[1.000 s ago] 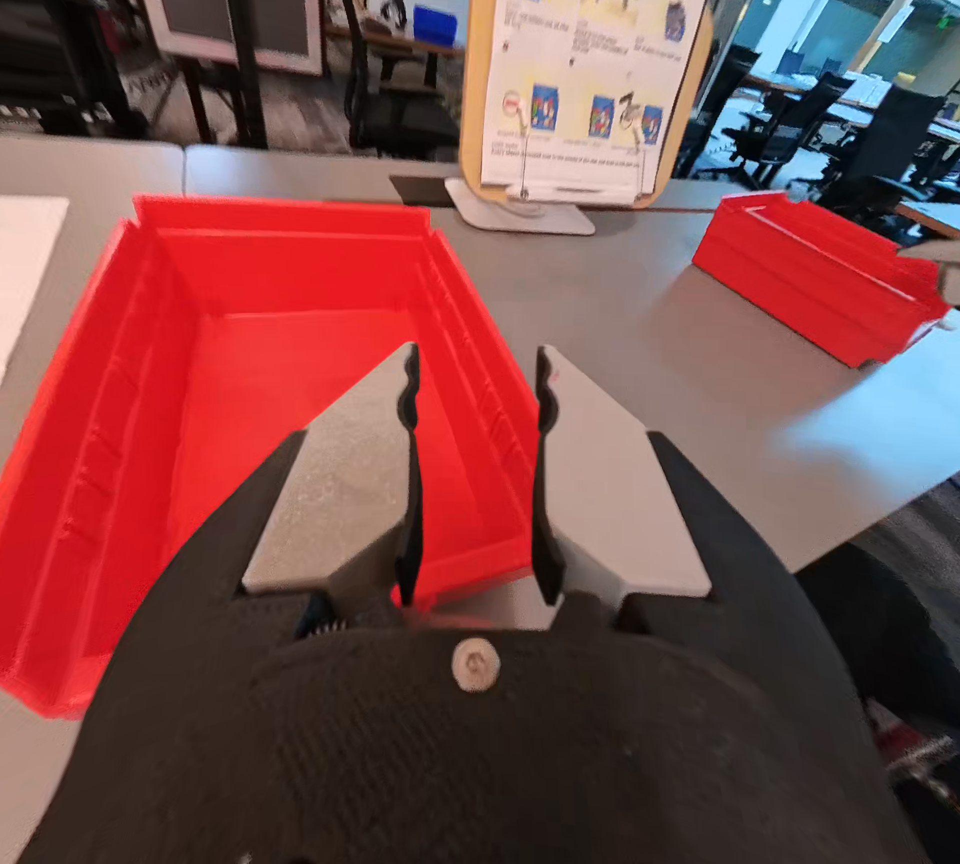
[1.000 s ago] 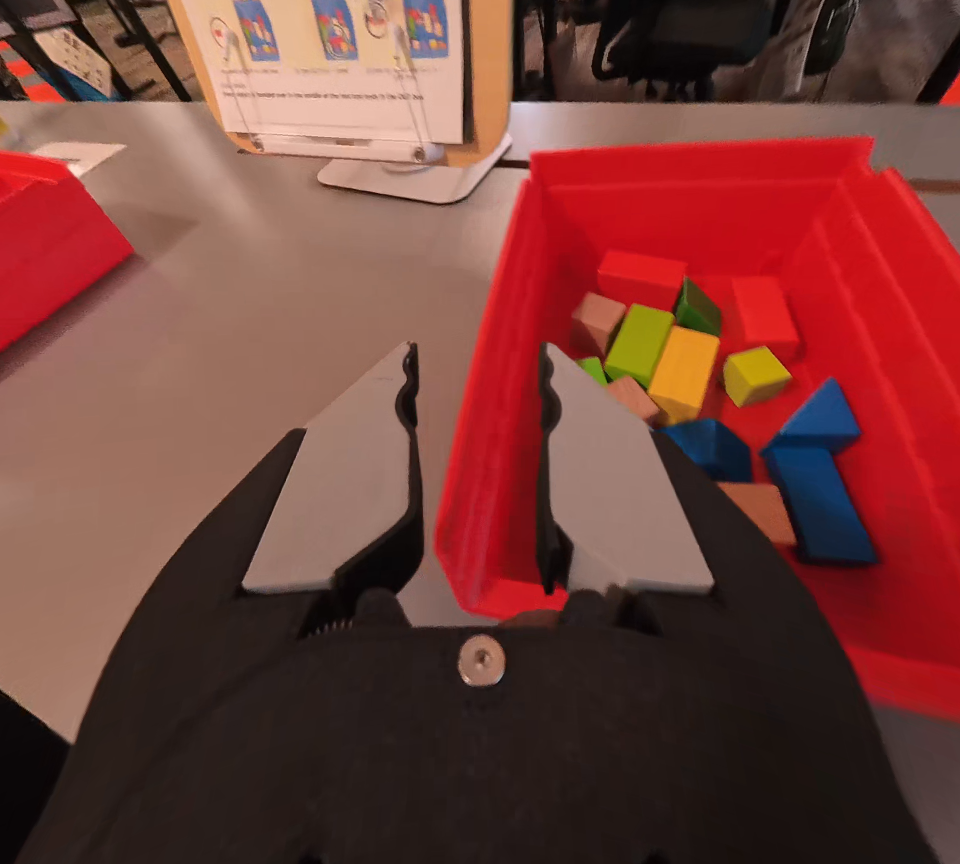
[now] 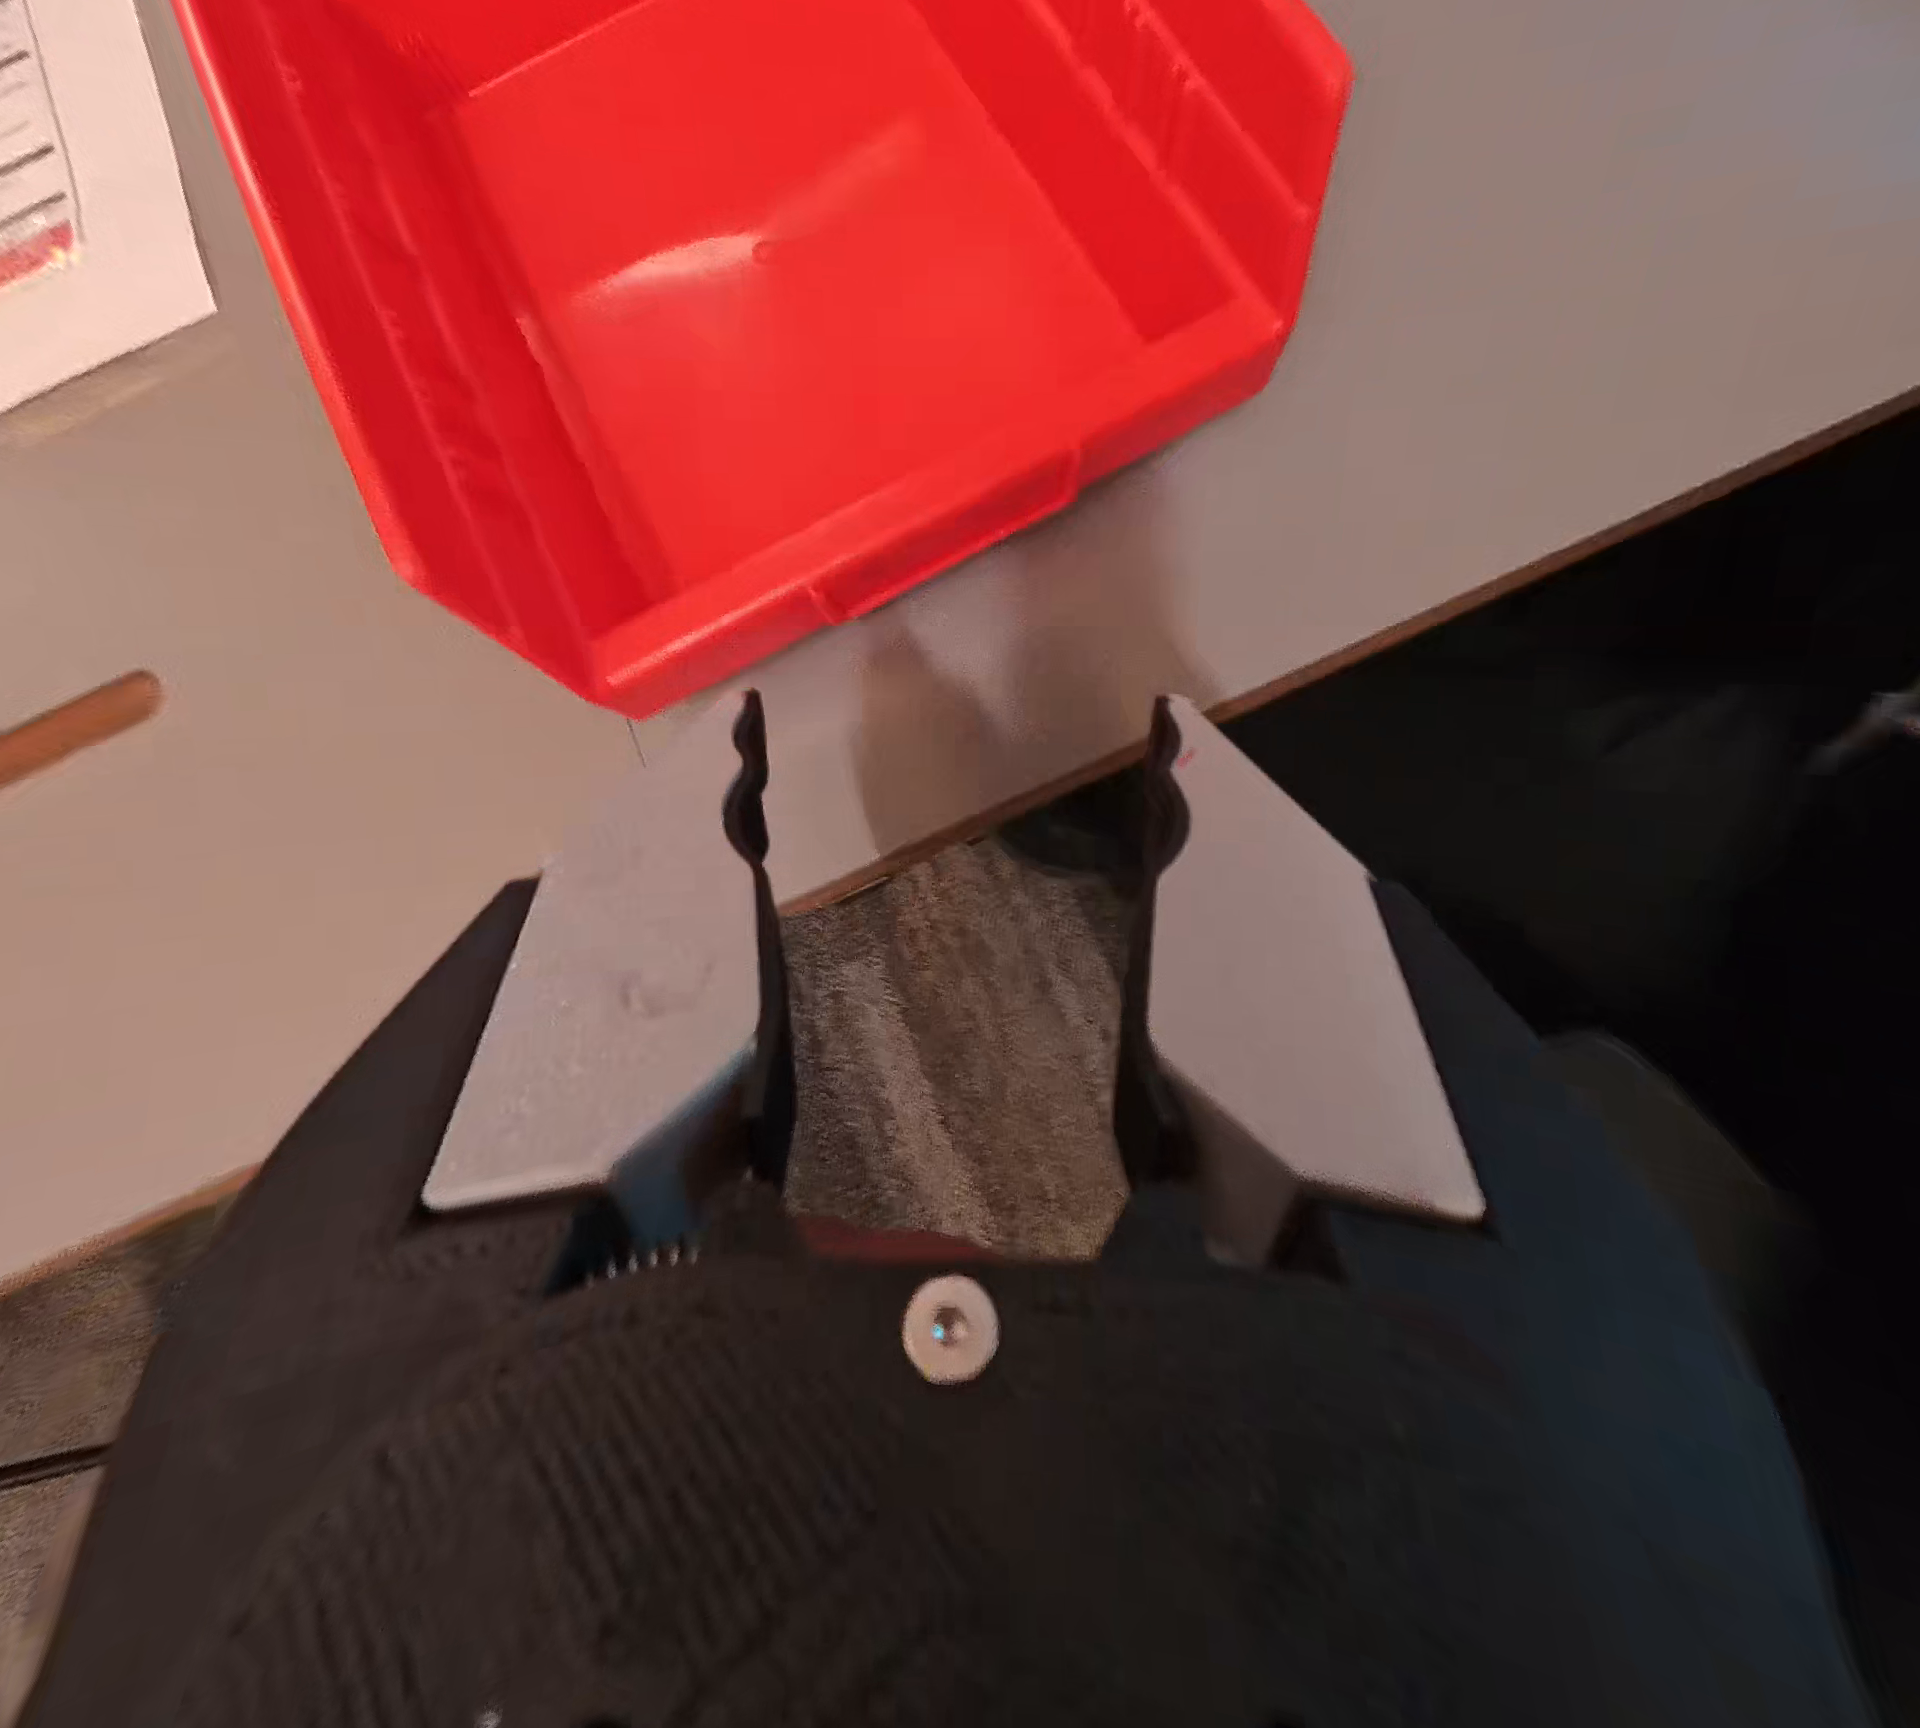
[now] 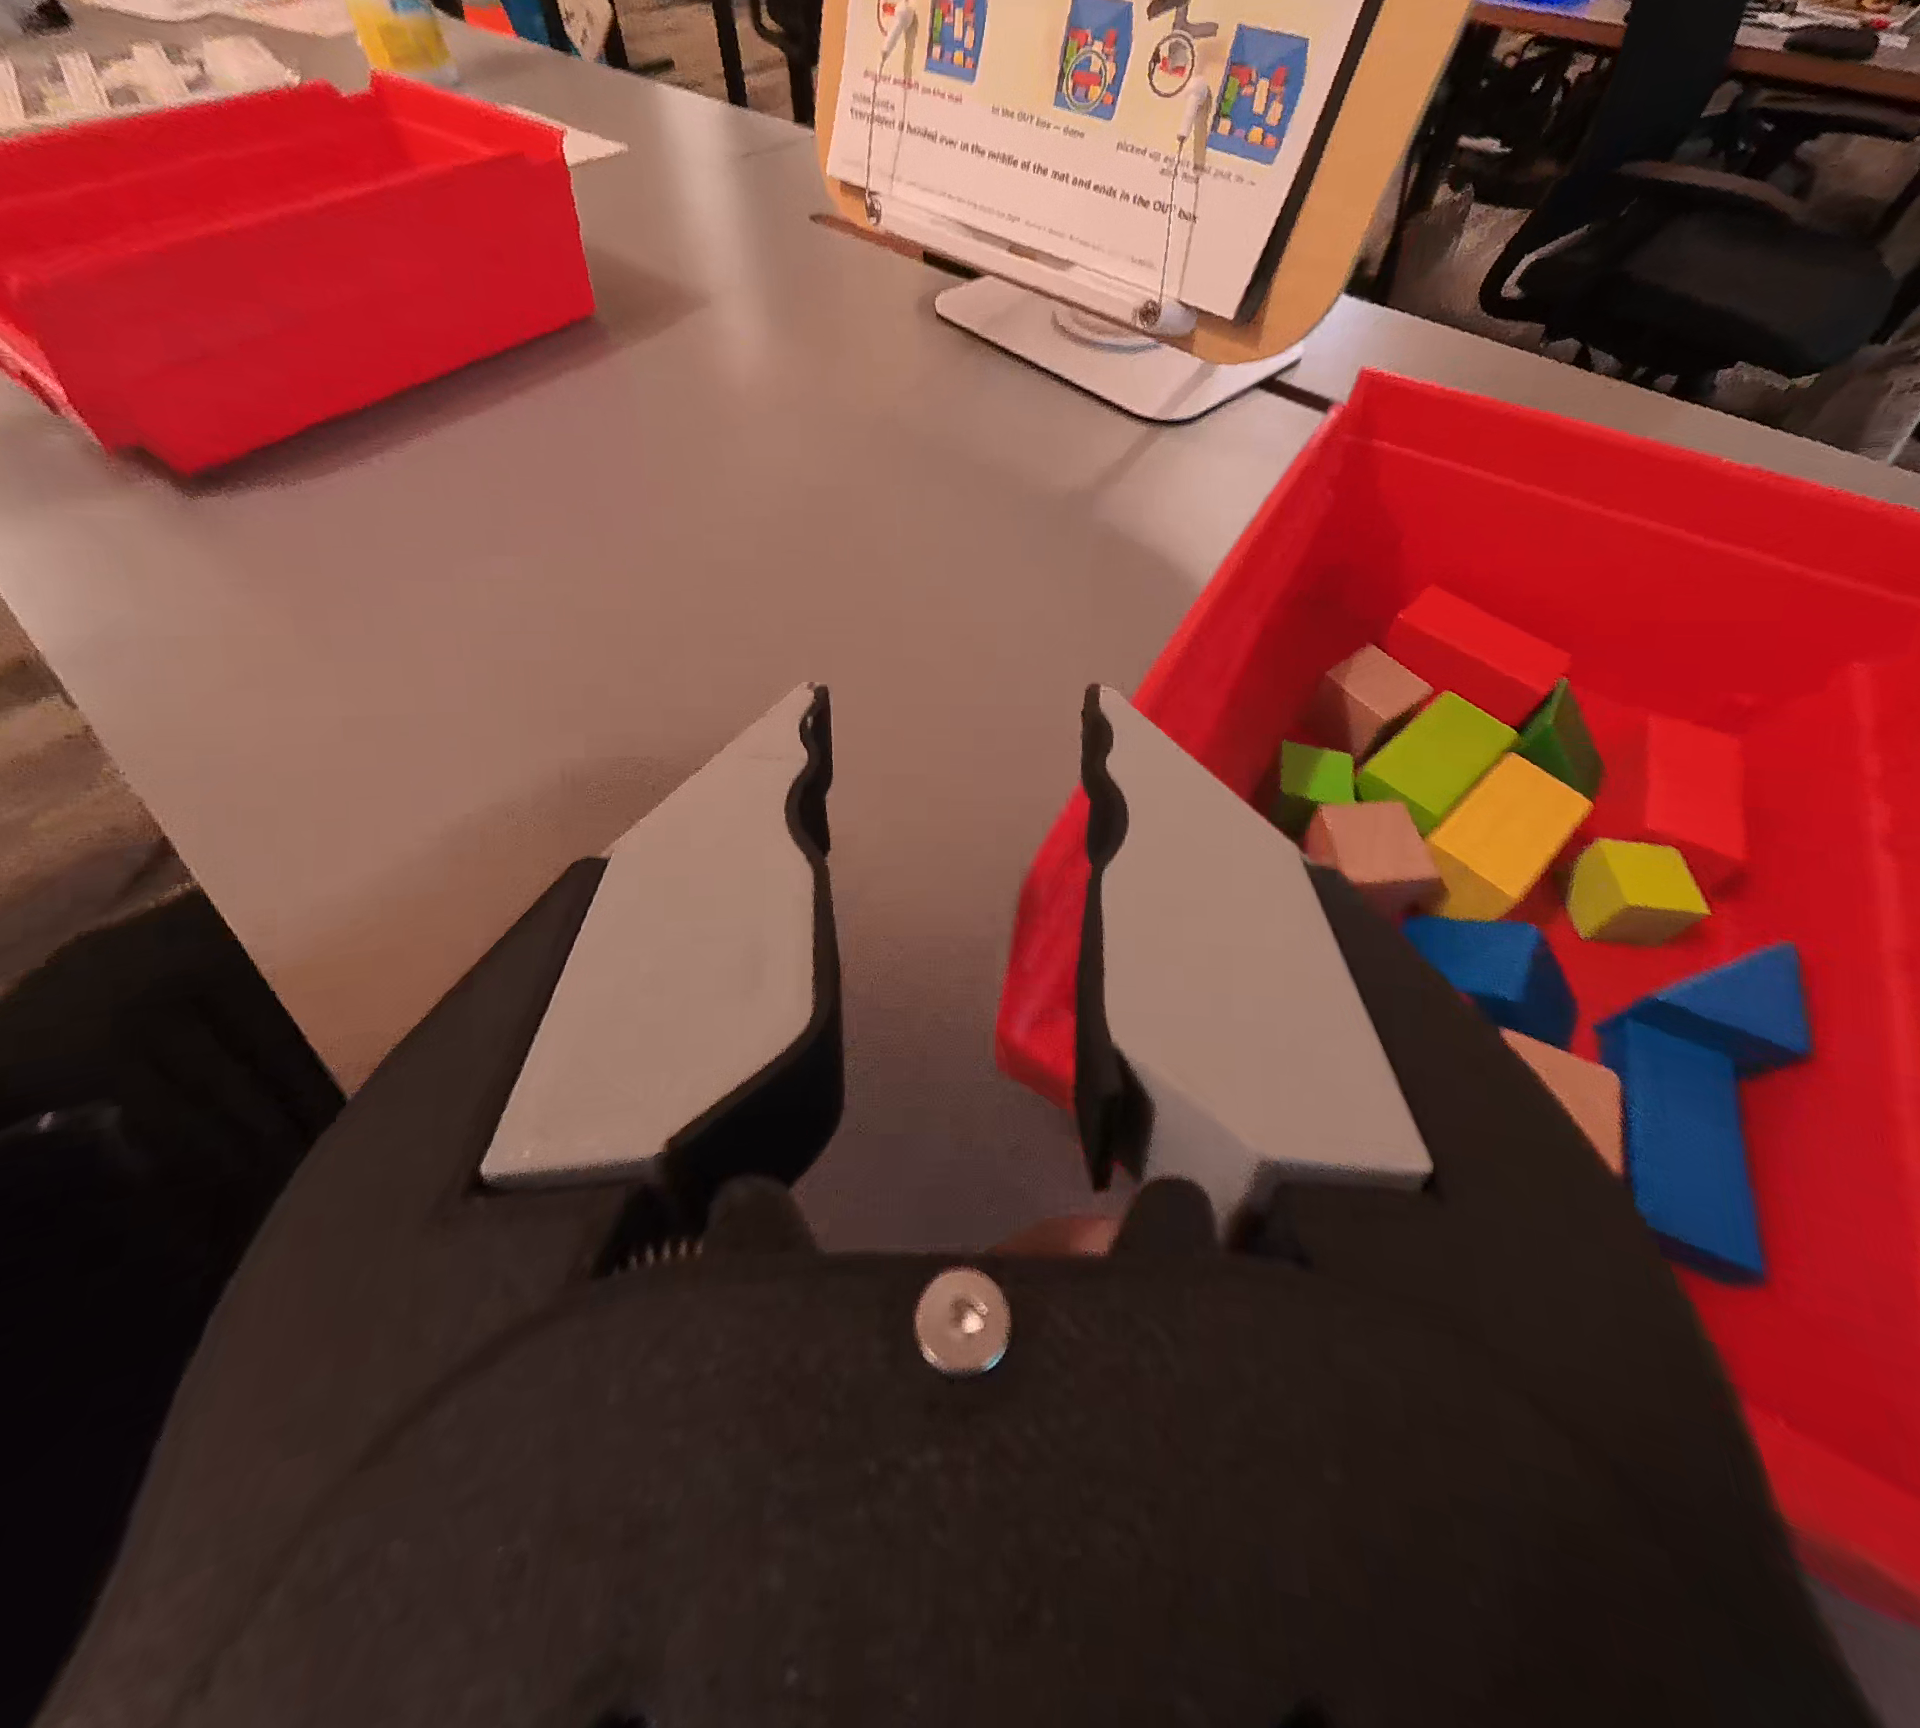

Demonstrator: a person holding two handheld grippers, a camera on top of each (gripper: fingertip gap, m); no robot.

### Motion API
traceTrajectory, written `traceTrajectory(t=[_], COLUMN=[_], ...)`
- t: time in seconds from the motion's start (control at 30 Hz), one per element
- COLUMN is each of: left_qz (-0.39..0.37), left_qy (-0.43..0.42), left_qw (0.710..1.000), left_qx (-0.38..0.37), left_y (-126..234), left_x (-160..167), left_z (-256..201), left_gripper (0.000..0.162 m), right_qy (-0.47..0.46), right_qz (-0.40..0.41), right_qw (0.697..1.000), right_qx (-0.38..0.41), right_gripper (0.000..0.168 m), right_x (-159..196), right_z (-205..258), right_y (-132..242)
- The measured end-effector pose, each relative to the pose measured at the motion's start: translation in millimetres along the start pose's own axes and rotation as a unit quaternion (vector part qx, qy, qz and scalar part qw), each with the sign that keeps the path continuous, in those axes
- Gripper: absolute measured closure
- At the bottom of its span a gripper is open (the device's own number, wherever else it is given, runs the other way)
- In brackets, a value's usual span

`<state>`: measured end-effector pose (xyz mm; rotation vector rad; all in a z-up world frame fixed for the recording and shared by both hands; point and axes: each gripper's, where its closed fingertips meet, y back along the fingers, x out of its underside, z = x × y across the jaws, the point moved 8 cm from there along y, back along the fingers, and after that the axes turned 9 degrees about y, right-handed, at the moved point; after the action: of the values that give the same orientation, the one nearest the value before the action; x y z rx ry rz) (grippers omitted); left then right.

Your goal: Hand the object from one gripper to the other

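Red plastic marks both bins, 1 at each end of the grey tabletop [image 4: 644, 556]. The full bin [image 4: 1558, 473] sits near the right front edge and holds the blocks [image 4: 1507, 821], a loose heap of red, green, yellow, blue and tan wood; none has been lifted, so the task's object lies among them. The right gripper [image 4: 951, 702] hangs above the tabletop just left of that bin's wall, fingers apart and holding nothing, probably poised to swing in over the heap. The left gripper [image 3: 956, 712] hovers over the front edge, just short of the empty bin [image 3: 1247, 151], also spread and bare; I judge it is waiting for the pass. A sign stand [image 4: 1122, 348] stands at the far edge between the bins, facing the person. White paper [image 3: 94, 151] lies left of the empty bin.
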<state>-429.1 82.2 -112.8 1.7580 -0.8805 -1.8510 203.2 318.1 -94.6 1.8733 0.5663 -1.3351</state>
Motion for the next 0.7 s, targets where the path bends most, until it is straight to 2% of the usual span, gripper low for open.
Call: traceTrajectory(t=[0.03, 0.2, 0.37, 0.5, 0.57, 0.63, 0.7], left_qz=[-0.003, -0.016, 0.018, 0.027, 0.009, -0.049, -0.072], left_qy=[0.014, 0.048, 0.053, 0.064, 0.071, 0.098, 0.112], left_qw=[1.0, 0.998, 0.997, 0.997, 0.997, 0.993, 0.99], left_qx=[0.001, -0.027, -0.062, -0.036, -0.032, -0.048, -0.044], left_y=[6.7, 14.6, -17.5, -52.3, -68.0, -82.5, -99.1], left_x=[0.5, -23.2, -33.7, -37.2, -41.4, -51.6, -56.5], left_z=[-2.3, -24.1, -48.5, -72.6, -78.9, -78.1, -81.6], left_gripper=[0.09, 0.089, 0.087, 0.085, 0.085, 0.087, 0.086], right_qy=[0.003, 0.008, -0.007, -0.042, -0.043, -0.041, -0.051], right_qz=[0.006, 0.016, 0.004, 0.001, -0.001, -0.014, -0.023], right_qw=[1.0, 1.0, 1.0, 0.999, 0.999, 0.999, 0.998], right_qx=[0.001, 0.01, 0.024, 0.009, 0.003, -0.004, -0.017], right_gripper=[0.121, 0.117, 0.116, 0.112, 0.109, 0.108, 0.107], right_x=[5.1, 20.2, 39.4, 54.1, 55.0, 50.4, 44.8], right_z=[-4.9, -33.7, -56.2, -62.4, -56.9, -47.0, -34.7], right_y=[6.0, 30.5, 45.1, 44.5, 44.6, 44.4, 42.6])
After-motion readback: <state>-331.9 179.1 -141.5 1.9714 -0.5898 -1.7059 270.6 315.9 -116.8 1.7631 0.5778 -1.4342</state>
